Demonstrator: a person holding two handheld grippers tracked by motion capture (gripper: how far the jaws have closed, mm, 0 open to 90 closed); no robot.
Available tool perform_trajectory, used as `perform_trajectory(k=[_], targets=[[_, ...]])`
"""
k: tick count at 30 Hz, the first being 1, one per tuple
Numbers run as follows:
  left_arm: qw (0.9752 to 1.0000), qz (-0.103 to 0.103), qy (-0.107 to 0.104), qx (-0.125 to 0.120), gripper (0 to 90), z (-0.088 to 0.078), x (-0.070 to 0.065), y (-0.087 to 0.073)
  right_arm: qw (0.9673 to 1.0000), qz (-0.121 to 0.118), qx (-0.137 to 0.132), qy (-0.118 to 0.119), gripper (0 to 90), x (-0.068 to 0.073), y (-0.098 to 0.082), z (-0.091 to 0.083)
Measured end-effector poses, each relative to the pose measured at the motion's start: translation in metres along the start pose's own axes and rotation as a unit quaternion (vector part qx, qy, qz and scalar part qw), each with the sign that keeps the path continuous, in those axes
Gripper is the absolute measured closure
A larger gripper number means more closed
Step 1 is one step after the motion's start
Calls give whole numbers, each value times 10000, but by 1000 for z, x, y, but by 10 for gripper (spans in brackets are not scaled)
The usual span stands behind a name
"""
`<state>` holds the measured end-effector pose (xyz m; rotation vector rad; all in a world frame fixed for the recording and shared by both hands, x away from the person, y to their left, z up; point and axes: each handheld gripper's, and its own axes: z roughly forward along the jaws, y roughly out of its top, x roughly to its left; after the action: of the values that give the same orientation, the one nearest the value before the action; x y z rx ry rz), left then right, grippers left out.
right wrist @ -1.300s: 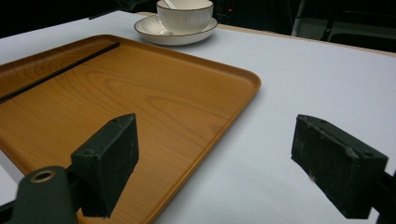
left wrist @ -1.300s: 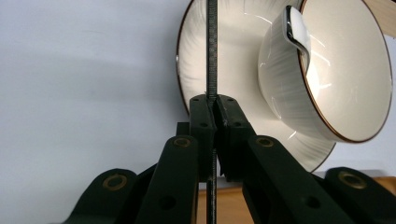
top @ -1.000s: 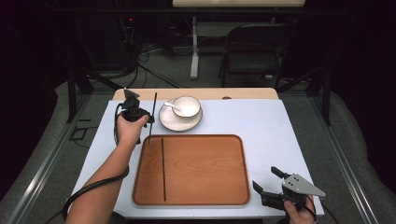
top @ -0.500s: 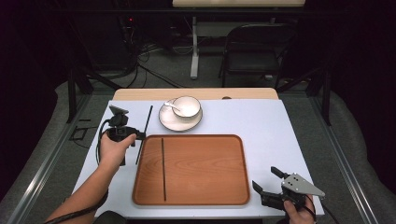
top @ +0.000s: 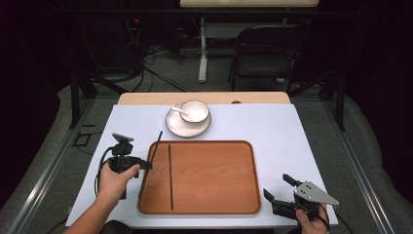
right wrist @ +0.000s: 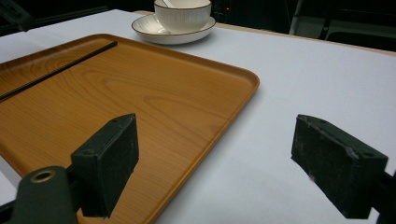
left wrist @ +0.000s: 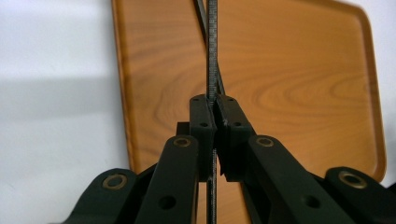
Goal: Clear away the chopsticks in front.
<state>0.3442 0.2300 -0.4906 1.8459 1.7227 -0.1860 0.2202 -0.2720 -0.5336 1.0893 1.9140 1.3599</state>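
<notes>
1. Far left of the high view: the left gripper (top: 146, 165), held in the person's left hand (top: 114, 181), is clenched on a thin black chopstick (top: 150, 162). The stick hangs over the left rim of the tray, with its far end toward the saucer and its near end toward the person.

2. In the left gripper view the two black jaws press together on the chopstick (left wrist: 212, 60), which rises straight up between them over the wood. It is a slim, straight rod with a fine ribbed texture.

3. Just right of it, a second chopstick (top: 170, 176) lies flat on the wooden tray (top: 214, 178), long axis running from the near edge to the far edge. The held stick stands at a slight angle to it, just beside it. To lie as a pair, the held stick probably needs a small turn and a short carry to the right. The left hand is by far the nearer.

4. The tray is a smooth rectangle of warm grained wood with rounded corners and a low raised rim, on a white table (top: 292, 141).

5. Beyond the tray, a white ribbed bowl (top: 195, 111) with a spoon (top: 179, 111) sits on a dark-rimmed saucer (top: 173, 126).

6. Far right: the right gripper (top: 279, 188) rests near the table's front corner, jaws spread wide and empty, well apart from both sticks.
</notes>
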Motion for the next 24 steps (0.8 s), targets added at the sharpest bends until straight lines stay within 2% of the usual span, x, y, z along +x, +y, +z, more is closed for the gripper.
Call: perform_trajectory(k=[7,10,17,24], targets=[[9996,13,118,252,859,14,0,-14,10000,9,-1,-7,145,0,0,0],[9993,-63,189,312,859,21,3,-17,10000,10,-3,-7,145,0,0,0],[9987,-207,207,408,859,31,7,-13,10000,-4,-12,-7,145,0,0,0],[9983,-185,252,487,859,38,6,-9,10000,12,-19,-8,145,0,0,-1]])
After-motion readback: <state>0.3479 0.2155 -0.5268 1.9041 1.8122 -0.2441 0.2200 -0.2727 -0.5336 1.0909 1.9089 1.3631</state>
